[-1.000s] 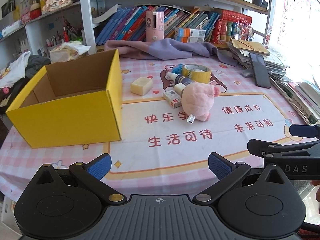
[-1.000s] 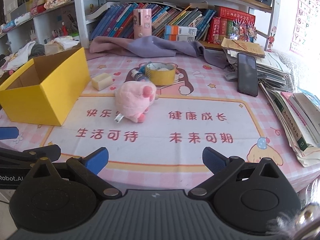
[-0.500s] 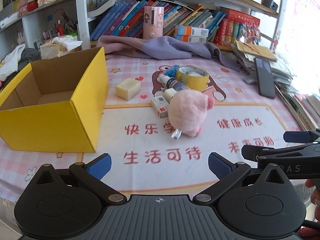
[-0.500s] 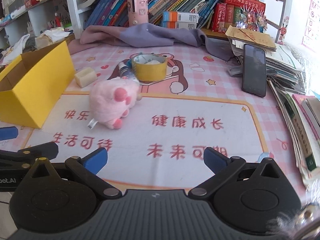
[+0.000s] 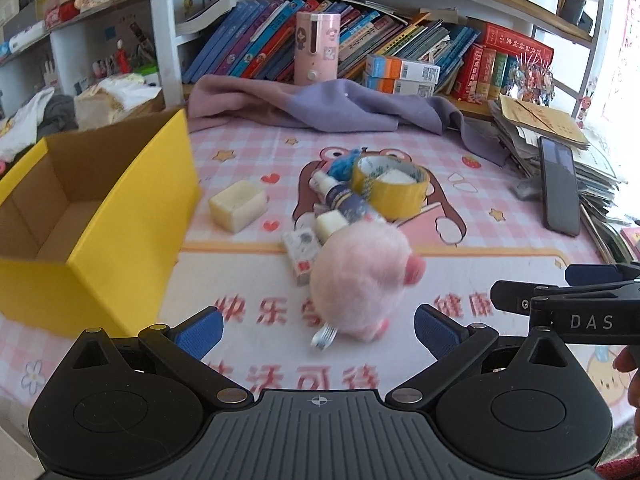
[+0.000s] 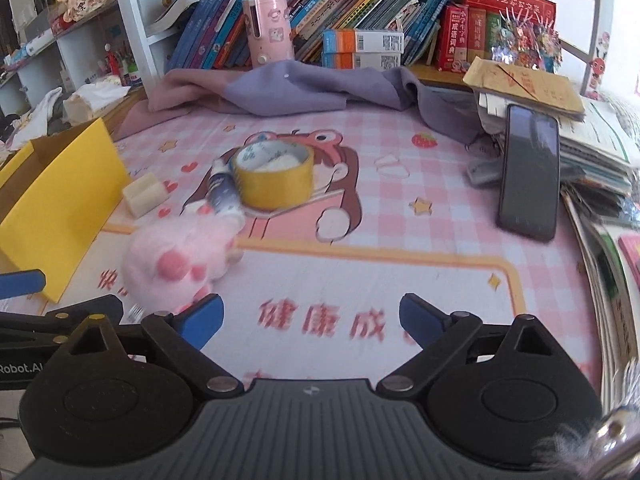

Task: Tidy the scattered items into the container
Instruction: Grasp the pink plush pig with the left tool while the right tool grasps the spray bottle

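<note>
A pink plush toy (image 5: 362, 280) (image 6: 176, 268) lies on the printed table mat. My left gripper (image 5: 318, 328) is open right in front of the toy, nothing between its blue pads. My right gripper (image 6: 310, 318) hovers over bare mat to the toy's right; its jaws are closing a little, still wide, with nothing between them. Behind the toy lie a roll of yellow tape (image 5: 390, 186) (image 6: 274, 178), a small dropper bottle (image 5: 340, 196) (image 6: 224, 194), a small white packet (image 5: 302, 252) and a cream block (image 5: 238, 204) (image 6: 144, 198). The open yellow box (image 5: 132, 216) (image 6: 60, 200) stands at the left.
A purple cloth (image 5: 332, 110) is bunched along the back of the table under shelves of books. A black phone (image 6: 528, 170) leans on a stack of papers and books at the right edge. Open mat lies between the toy and the box.
Both grippers have moved forward over the table toward the scattered items; the plush toy and the tape now appear much larger and nearer. No item has been taken hold of.
</note>
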Demonstrator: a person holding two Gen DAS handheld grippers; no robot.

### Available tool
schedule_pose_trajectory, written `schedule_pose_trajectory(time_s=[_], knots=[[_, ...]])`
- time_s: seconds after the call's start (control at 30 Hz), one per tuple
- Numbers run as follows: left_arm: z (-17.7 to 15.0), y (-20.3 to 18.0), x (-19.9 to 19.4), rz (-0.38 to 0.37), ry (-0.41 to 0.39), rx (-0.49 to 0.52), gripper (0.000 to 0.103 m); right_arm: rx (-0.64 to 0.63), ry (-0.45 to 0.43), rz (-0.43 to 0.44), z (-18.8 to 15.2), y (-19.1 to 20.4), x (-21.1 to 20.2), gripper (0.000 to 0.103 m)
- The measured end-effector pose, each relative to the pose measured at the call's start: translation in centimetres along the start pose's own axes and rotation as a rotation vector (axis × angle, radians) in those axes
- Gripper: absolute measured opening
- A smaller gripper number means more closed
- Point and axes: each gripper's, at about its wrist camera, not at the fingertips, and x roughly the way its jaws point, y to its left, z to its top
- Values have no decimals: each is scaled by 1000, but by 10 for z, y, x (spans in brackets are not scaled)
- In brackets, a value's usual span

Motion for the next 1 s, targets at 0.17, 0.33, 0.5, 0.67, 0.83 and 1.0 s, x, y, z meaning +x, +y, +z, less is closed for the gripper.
schedule_pose_trajectory(time_s=[0.17, 0.33, 0.5, 0.67, 0.83, 1.0], knots=[[17, -13, 20, 26, 3, 18, 102, -37, -11, 54, 21, -14, 19, 93], [29, -17, 39, 22, 5, 6, 102, -92, -12, 112, 47, -22, 45, 89], [34, -25, 59, -6, 64, 42, 102, -144, 0, 152, 65, -26, 70, 90], [34, -35, 77, -8, 105, 91, 95, -139, 28, 186, 66, -31, 83, 90], [31, -34, 91, -12, 164, 97, 75, -119, 51, 202, 66, -33, 89, 90], [31, -25, 77, -37, 136, 68, 69, -125, 58, 240, 64, -24, 88, 89]])
